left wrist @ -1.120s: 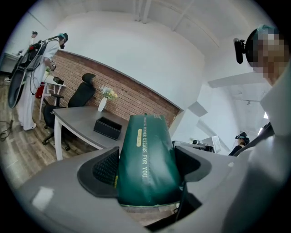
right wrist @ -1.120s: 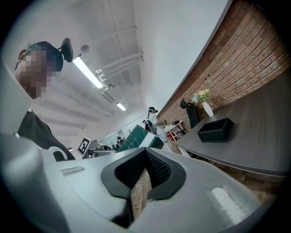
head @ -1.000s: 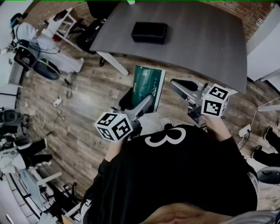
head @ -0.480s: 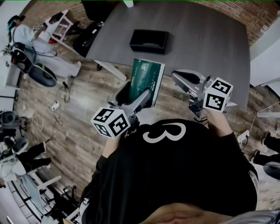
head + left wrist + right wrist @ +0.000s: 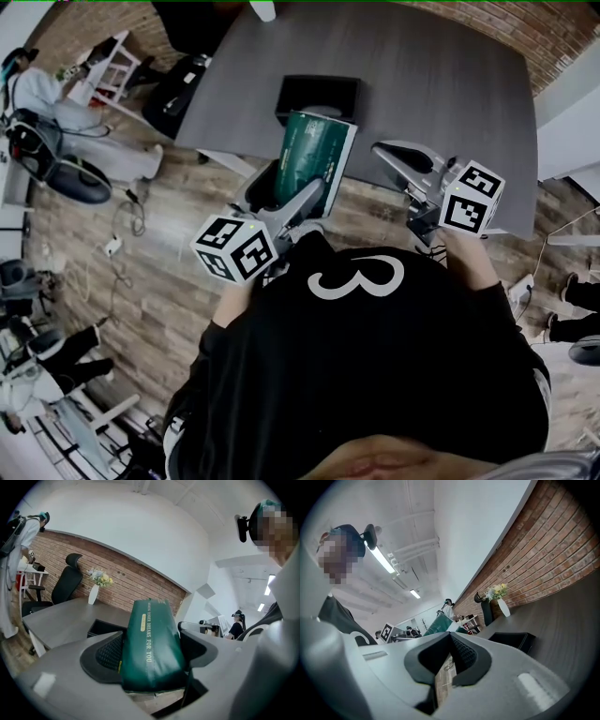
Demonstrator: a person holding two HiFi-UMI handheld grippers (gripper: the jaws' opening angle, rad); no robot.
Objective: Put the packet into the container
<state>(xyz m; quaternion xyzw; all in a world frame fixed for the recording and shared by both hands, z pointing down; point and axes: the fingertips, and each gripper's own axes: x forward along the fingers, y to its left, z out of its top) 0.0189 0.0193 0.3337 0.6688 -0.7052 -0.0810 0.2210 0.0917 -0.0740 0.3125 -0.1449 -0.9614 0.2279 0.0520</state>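
Note:
A dark green packet with gold lettering stands upright between the jaws of my left gripper, which is shut on its lower part. In the left gripper view the packet fills the gap between both pads. The black open container sits on the grey table, just beyond the packet's top edge. The container shows behind the left jaw. My right gripper hangs to the right over the table's near edge, its pads together with nothing between them. From the right gripper view I see the container.
A white vase of flowers stands at the table's far side by the brick wall, with a black office chair next to it. A person and a white stool are on the wooden floor at far left.
Both grippers have moved forward toward the table. The packet's top now reaches the container's near edge, where before it hung over the floor short of the table.

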